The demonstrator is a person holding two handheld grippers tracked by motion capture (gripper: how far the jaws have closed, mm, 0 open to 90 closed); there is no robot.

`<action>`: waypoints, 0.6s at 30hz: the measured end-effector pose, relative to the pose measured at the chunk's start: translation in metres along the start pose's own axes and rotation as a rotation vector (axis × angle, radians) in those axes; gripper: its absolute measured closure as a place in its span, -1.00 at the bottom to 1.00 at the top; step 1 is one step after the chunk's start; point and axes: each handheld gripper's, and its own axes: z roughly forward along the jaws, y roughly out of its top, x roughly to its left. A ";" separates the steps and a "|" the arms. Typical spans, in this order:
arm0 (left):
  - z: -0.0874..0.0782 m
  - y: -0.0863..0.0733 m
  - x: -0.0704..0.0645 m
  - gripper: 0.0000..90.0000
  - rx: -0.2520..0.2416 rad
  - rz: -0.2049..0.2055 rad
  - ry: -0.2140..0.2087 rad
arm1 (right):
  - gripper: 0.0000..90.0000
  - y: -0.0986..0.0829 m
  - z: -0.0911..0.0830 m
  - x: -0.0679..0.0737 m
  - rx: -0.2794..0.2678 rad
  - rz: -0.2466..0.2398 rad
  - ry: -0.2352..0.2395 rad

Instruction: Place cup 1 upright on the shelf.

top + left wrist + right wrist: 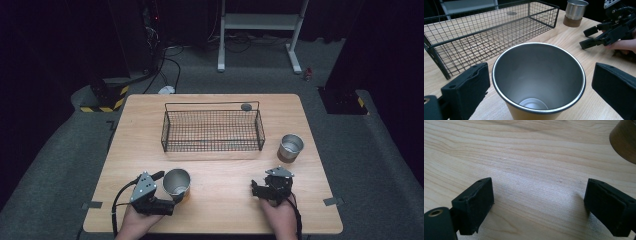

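Observation:
A steel cup (177,182) with a brown lower band stands upright near the table's front left. My left gripper (169,188) is open, one jaw on each side of it. In the left gripper view the empty cup (536,67) sits between the wide-apart jaws of the left gripper (539,85), close to the left jaw and clear of the right one. A second steel cup (291,147) stands at the right of the table. My right gripper (255,189) rests open at the front right, and its jaws (539,205) have only bare wood between them.
A black wire basket (212,131) stands empty at the middle back of the wooden table (220,205). A small dark round thing (246,106) lies behind the basket. The right gripper view shows a brown cup base (624,140) at upper right.

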 end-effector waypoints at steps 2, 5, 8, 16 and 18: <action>0.002 -0.001 0.001 -0.95 0.005 0.004 0.002 | -0.80 0.000 0.000 0.000 0.000 0.000 0.000; 0.004 -0.004 0.001 -0.95 0.012 0.005 -0.002 | -0.80 0.000 0.000 0.000 0.000 0.000 0.000; 0.007 -0.006 0.001 -0.95 0.018 0.011 -0.008 | -0.80 0.000 0.000 0.000 0.000 0.000 0.000; 0.012 -0.011 0.001 -0.95 0.031 0.008 -0.014 | -0.80 0.000 0.000 0.000 0.000 0.000 0.000; 0.013 -0.012 0.002 -0.95 0.031 0.004 -0.016 | -0.80 0.000 0.000 0.000 0.000 0.000 0.000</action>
